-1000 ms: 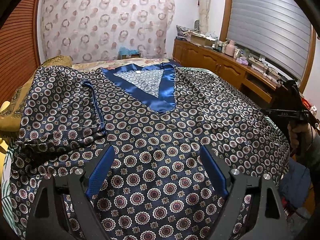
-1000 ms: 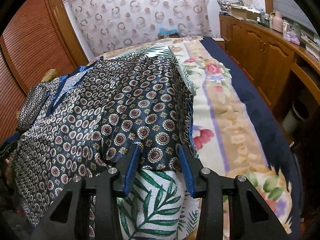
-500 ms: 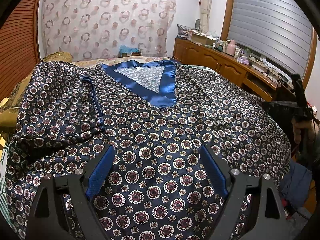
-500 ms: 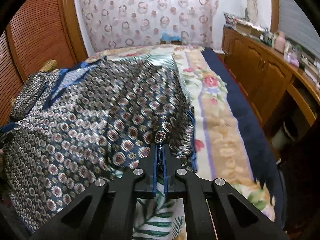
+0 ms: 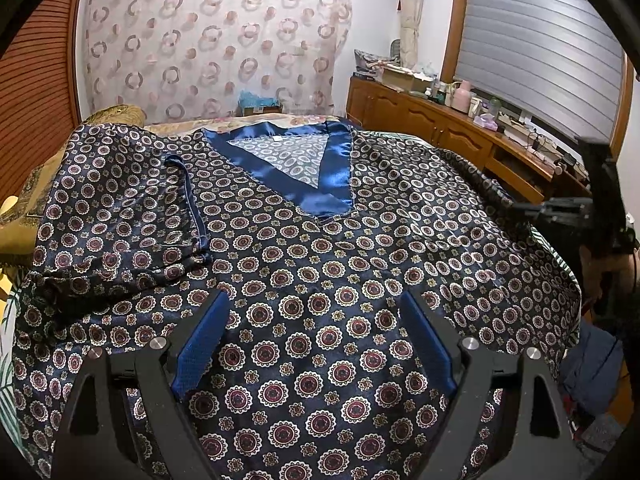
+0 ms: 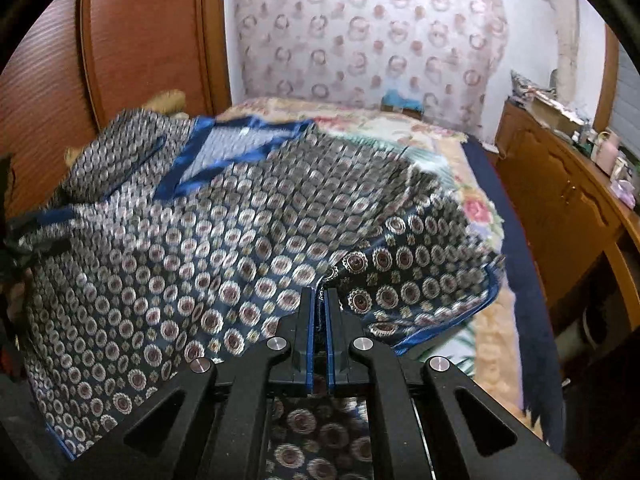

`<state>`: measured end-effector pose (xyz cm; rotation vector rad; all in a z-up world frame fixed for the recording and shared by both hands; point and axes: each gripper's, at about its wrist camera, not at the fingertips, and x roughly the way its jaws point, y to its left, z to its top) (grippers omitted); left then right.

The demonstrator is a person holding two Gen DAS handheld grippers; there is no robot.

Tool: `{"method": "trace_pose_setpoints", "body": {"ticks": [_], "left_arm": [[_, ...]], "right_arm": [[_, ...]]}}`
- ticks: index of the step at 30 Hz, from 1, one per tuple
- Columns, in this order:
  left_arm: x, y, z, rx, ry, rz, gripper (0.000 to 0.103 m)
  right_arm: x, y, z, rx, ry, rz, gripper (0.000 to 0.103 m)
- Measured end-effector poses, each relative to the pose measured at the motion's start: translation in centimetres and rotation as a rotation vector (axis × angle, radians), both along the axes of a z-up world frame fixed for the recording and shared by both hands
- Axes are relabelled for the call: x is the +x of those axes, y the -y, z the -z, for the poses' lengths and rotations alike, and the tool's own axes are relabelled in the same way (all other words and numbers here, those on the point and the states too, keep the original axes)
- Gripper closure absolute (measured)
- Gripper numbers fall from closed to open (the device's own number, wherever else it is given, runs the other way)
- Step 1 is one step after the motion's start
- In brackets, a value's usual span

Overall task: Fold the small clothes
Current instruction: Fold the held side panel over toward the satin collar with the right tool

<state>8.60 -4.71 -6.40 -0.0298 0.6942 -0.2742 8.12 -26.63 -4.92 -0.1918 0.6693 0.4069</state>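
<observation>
The right gripper [image 6: 319, 300] is clamped tight on a fold of the patterned navy shirt [image 5: 320, 264], holding its right sleeve edge raised off the floral bedspread [image 6: 484, 344]. The left gripper [image 5: 316, 336] hangs over the shirt's lower front with its blue pads [image 5: 200, 344] spread wide, gripping nothing. The shirt lies spread face-up across the bed, its satin V-neck [image 5: 324, 196] toward the curtain [image 5: 216, 40].

Left gripper [image 5: 314, 330] is held low with jaws spread wide, nothing clamped between its 2 blue pads [image 5: 200, 344]. Right gripper [image 6: 319, 294] is pinched tight on a fold of the shirt [image 6: 224, 240], angled downward.
</observation>
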Motion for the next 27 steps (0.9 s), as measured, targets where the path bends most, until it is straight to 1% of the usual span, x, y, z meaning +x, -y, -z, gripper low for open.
{"method": "trace_pose_setpoints", "body": {"ticks": [4, 8, 11, 12, 15, 17, 18, 20, 23, 25, 27], "left_arm": [[0.0, -0.1, -0.1, -0.003, 0.005, -0.002, 0.016], [-0.2, -0.2, -0.5, -0.004, 0.018, -0.005, 0.016], [-0.4, -0.2, -0.8, -0.004, 0.026, -0.005, 0.016], [-0.5, -0.2, -0.8, -0.004, 0.029, -0.005, 0.016], [-0.7, -0.1, -1.1, -0.005, 0.036, -0.001, 0.016], [-0.8, 0.1, -1.3, -0.004, 0.042, 0.003, 0.016], [-0.9, 0.3, -1.4, -0.002, 0.045, 0.006, 0.016], [-1.1, 0.5, -1.6, 0.003, 0.052, 0.011, 0.016], [-1.2, 0.7, -1.8, 0.008, 0.059, 0.016, 0.016], [-1.2, 0.8, -1.9, 0.007, 0.060, 0.020, 0.016], [-1.1, 1.0, -2.1, 0.005, 0.062, 0.026, 0.016]], "right_arm": [[0.9, -0.1, 0.8, 0.014, -0.034, -0.001, 0.099], [0.7, -0.1, 1.3, 0.013, -0.041, 0.010, 0.098], [0.0, 0.1, 0.9, 0.003, -0.046, 0.030, 0.090], [-0.4, 0.1, 0.4, 0.001, -0.040, 0.035, 0.089], [-1.6, 0.7, -1.3, 0.030, 0.018, 0.053, 0.081], [-2.1, 1.6, -2.6, 0.061, 0.046, 0.070, 0.069], [-2.3, 2.1, -3.1, 0.068, 0.060, 0.083, 0.066], [-2.3, 3.2, -3.9, 0.075, 0.083, 0.109, 0.058], [-1.4, 5.0, -4.1, 0.082, 0.082, 0.160, 0.055], [-0.4, 5.9, -3.5, 0.084, 0.058, 0.178, 0.054], [1.2, 6.6, -2.3, 0.083, 0.014, 0.194, 0.054]]}}
